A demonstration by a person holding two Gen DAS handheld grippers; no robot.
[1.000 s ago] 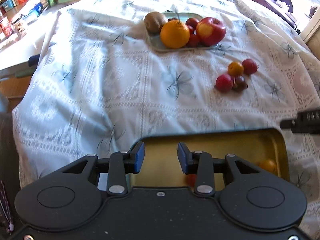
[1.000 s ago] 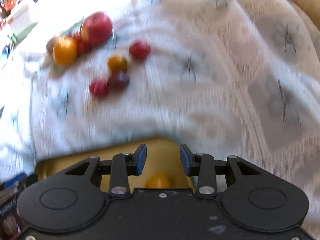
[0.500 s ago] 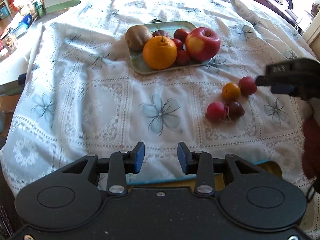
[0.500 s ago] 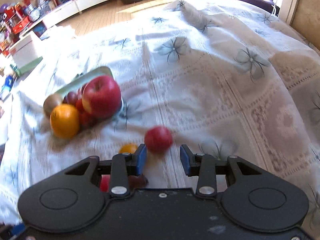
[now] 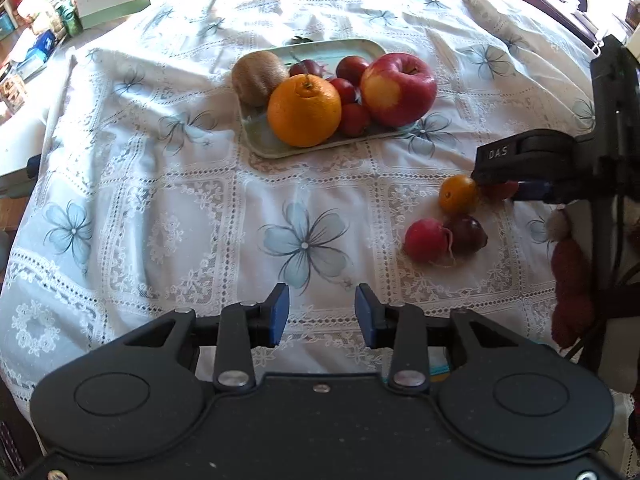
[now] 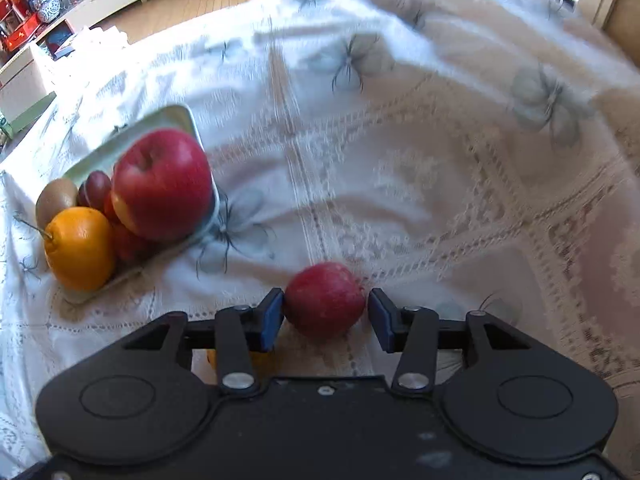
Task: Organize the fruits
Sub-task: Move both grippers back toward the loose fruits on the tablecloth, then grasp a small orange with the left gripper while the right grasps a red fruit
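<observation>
Four small fruits lie loose on the tablecloth [image 5: 160, 200]; right gripper [image 6: 326, 314] straddles the red plum [image 6: 324, 300], jaws opening, not yet squeezing. Left gripper [image 5: 318, 312] hovers half-open, empty.

Ahead of your left gripper [image 5: 319, 312]: bare tablecloth [image 5: 168, 200], open up to the tray [image 5: 264, 148] | right of it: small orange fruit [image 5: 457, 193], two red fruits [image 5: 426, 240] and your right gripper [image 5: 516, 164] crowd the path | tray: fully heaped.
</observation>
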